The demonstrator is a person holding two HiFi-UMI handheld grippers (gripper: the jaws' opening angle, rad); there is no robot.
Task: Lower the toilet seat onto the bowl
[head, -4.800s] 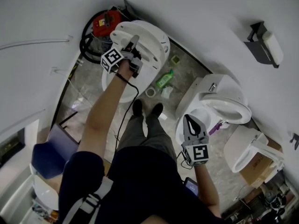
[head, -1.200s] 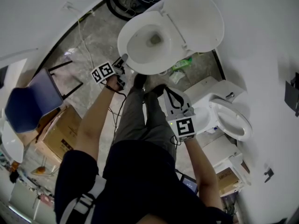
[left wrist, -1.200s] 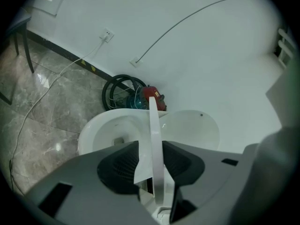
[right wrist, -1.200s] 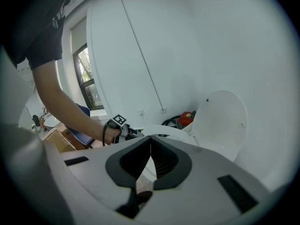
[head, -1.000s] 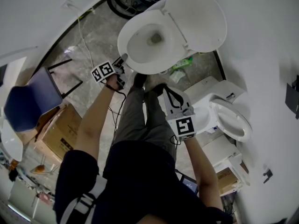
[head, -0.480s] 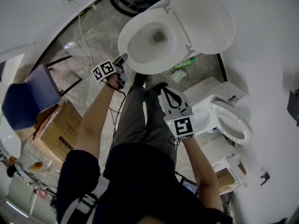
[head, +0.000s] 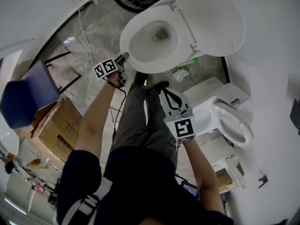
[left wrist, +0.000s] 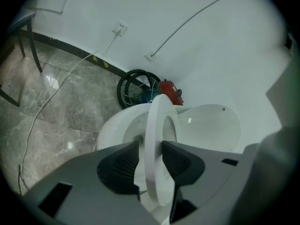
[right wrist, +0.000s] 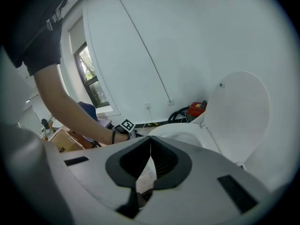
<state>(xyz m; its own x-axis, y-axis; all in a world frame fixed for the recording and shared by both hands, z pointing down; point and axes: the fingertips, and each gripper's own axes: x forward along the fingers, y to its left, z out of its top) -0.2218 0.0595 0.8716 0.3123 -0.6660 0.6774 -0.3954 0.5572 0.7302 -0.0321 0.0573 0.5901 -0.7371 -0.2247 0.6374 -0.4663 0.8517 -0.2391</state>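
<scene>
A white toilet stands at the top of the head view, its lid (head: 215,20) raised toward the wall. The toilet seat (head: 125,46) lies about level over the bowl (head: 157,41); whether it rests on the rim I cannot tell. My left gripper (head: 123,62) is at the seat's front edge. In the left gripper view the seat (left wrist: 153,121) runs edge-on between the dark pads (left wrist: 117,165), which are shut on it. My right gripper (head: 165,90) hangs by the person's legs, shut and empty, its pads (right wrist: 161,156) meeting at the tip.
A second toilet (head: 227,121) stands at the right near the right gripper. A green bottle (head: 180,71) lies on the floor between the two toilets. A black hose coil (left wrist: 136,86) and a red device (left wrist: 169,90) sit behind the bowl. A cardboard box (head: 56,125) and a blue chair (head: 23,97) are at the left.
Several seconds ago my left gripper held the seat upright against the lid; now the seat is down over the bowl. Over the last second only the head view has drifted.
</scene>
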